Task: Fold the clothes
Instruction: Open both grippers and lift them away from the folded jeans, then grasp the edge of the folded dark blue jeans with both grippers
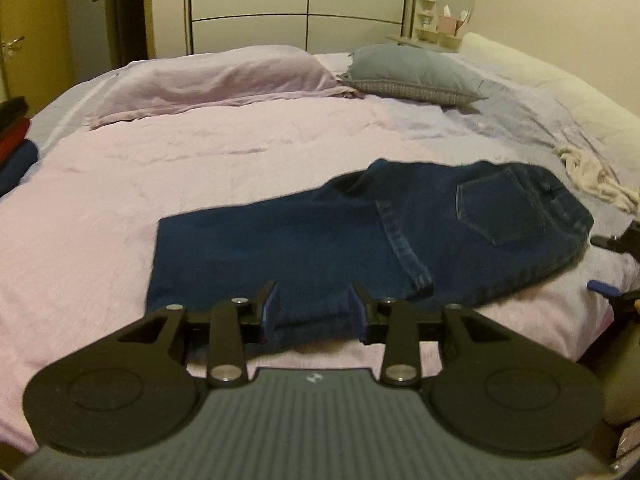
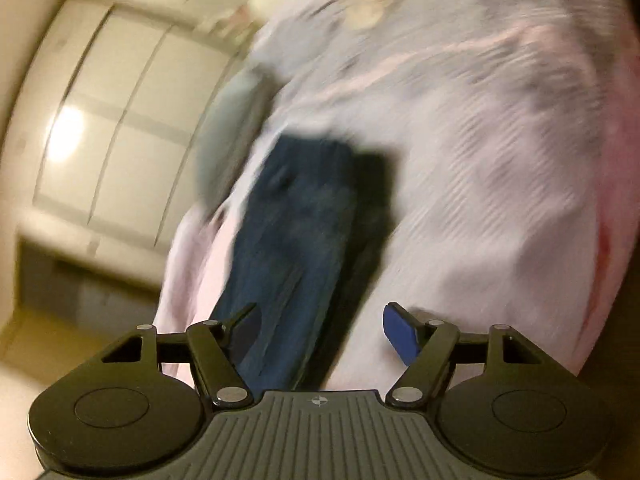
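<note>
Wide bed with pale pink wrinkled duvet (image 1: 200, 184) is the landmark. On its near middle lies the dark blue denim jeans (image 1: 360, 240), already doubled over: back pocket up toward the bed's right side, leg hem lying across the top layer. Cream crumpled garment (image 1: 592, 176) sits at the bed's right edge, well apart from the jeans.

Left gripper (image 1: 314, 312): jaws part open, straddling the jeans' near edge, cloth between the pads, not pinched. Right gripper (image 2: 320, 328): jaws wide, holding nothing, over the jeans' end; that view is motion-blurred.

Judgement: for another fold, pinch all layers at the edge, lift both corners level, lay over square.

No readable writing; only a small logo mark on each gripper body.
</note>
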